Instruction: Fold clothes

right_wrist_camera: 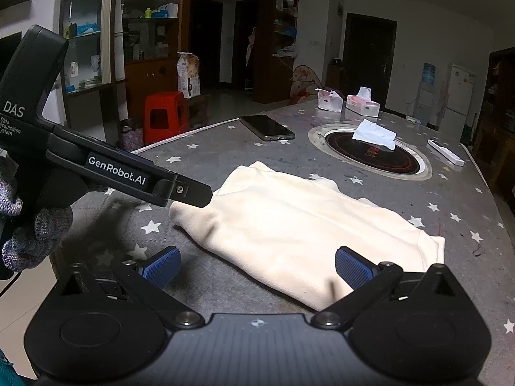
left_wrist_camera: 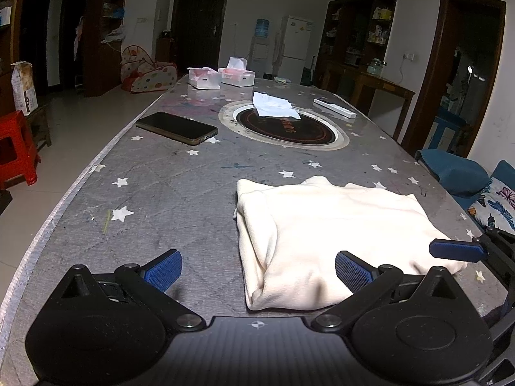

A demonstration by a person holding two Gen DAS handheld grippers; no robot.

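Cream garment lies folded in compact rectangle on starred surface, lower right of left wrist frame, centre of right wrist frame. Left tool spread wide, empty, at garment's near edge. Right tool likewise spread, empty. Fits either mid-fold or finished stack. Any further fold: pinch both near corners evenly, lift low, keep edges aligned.
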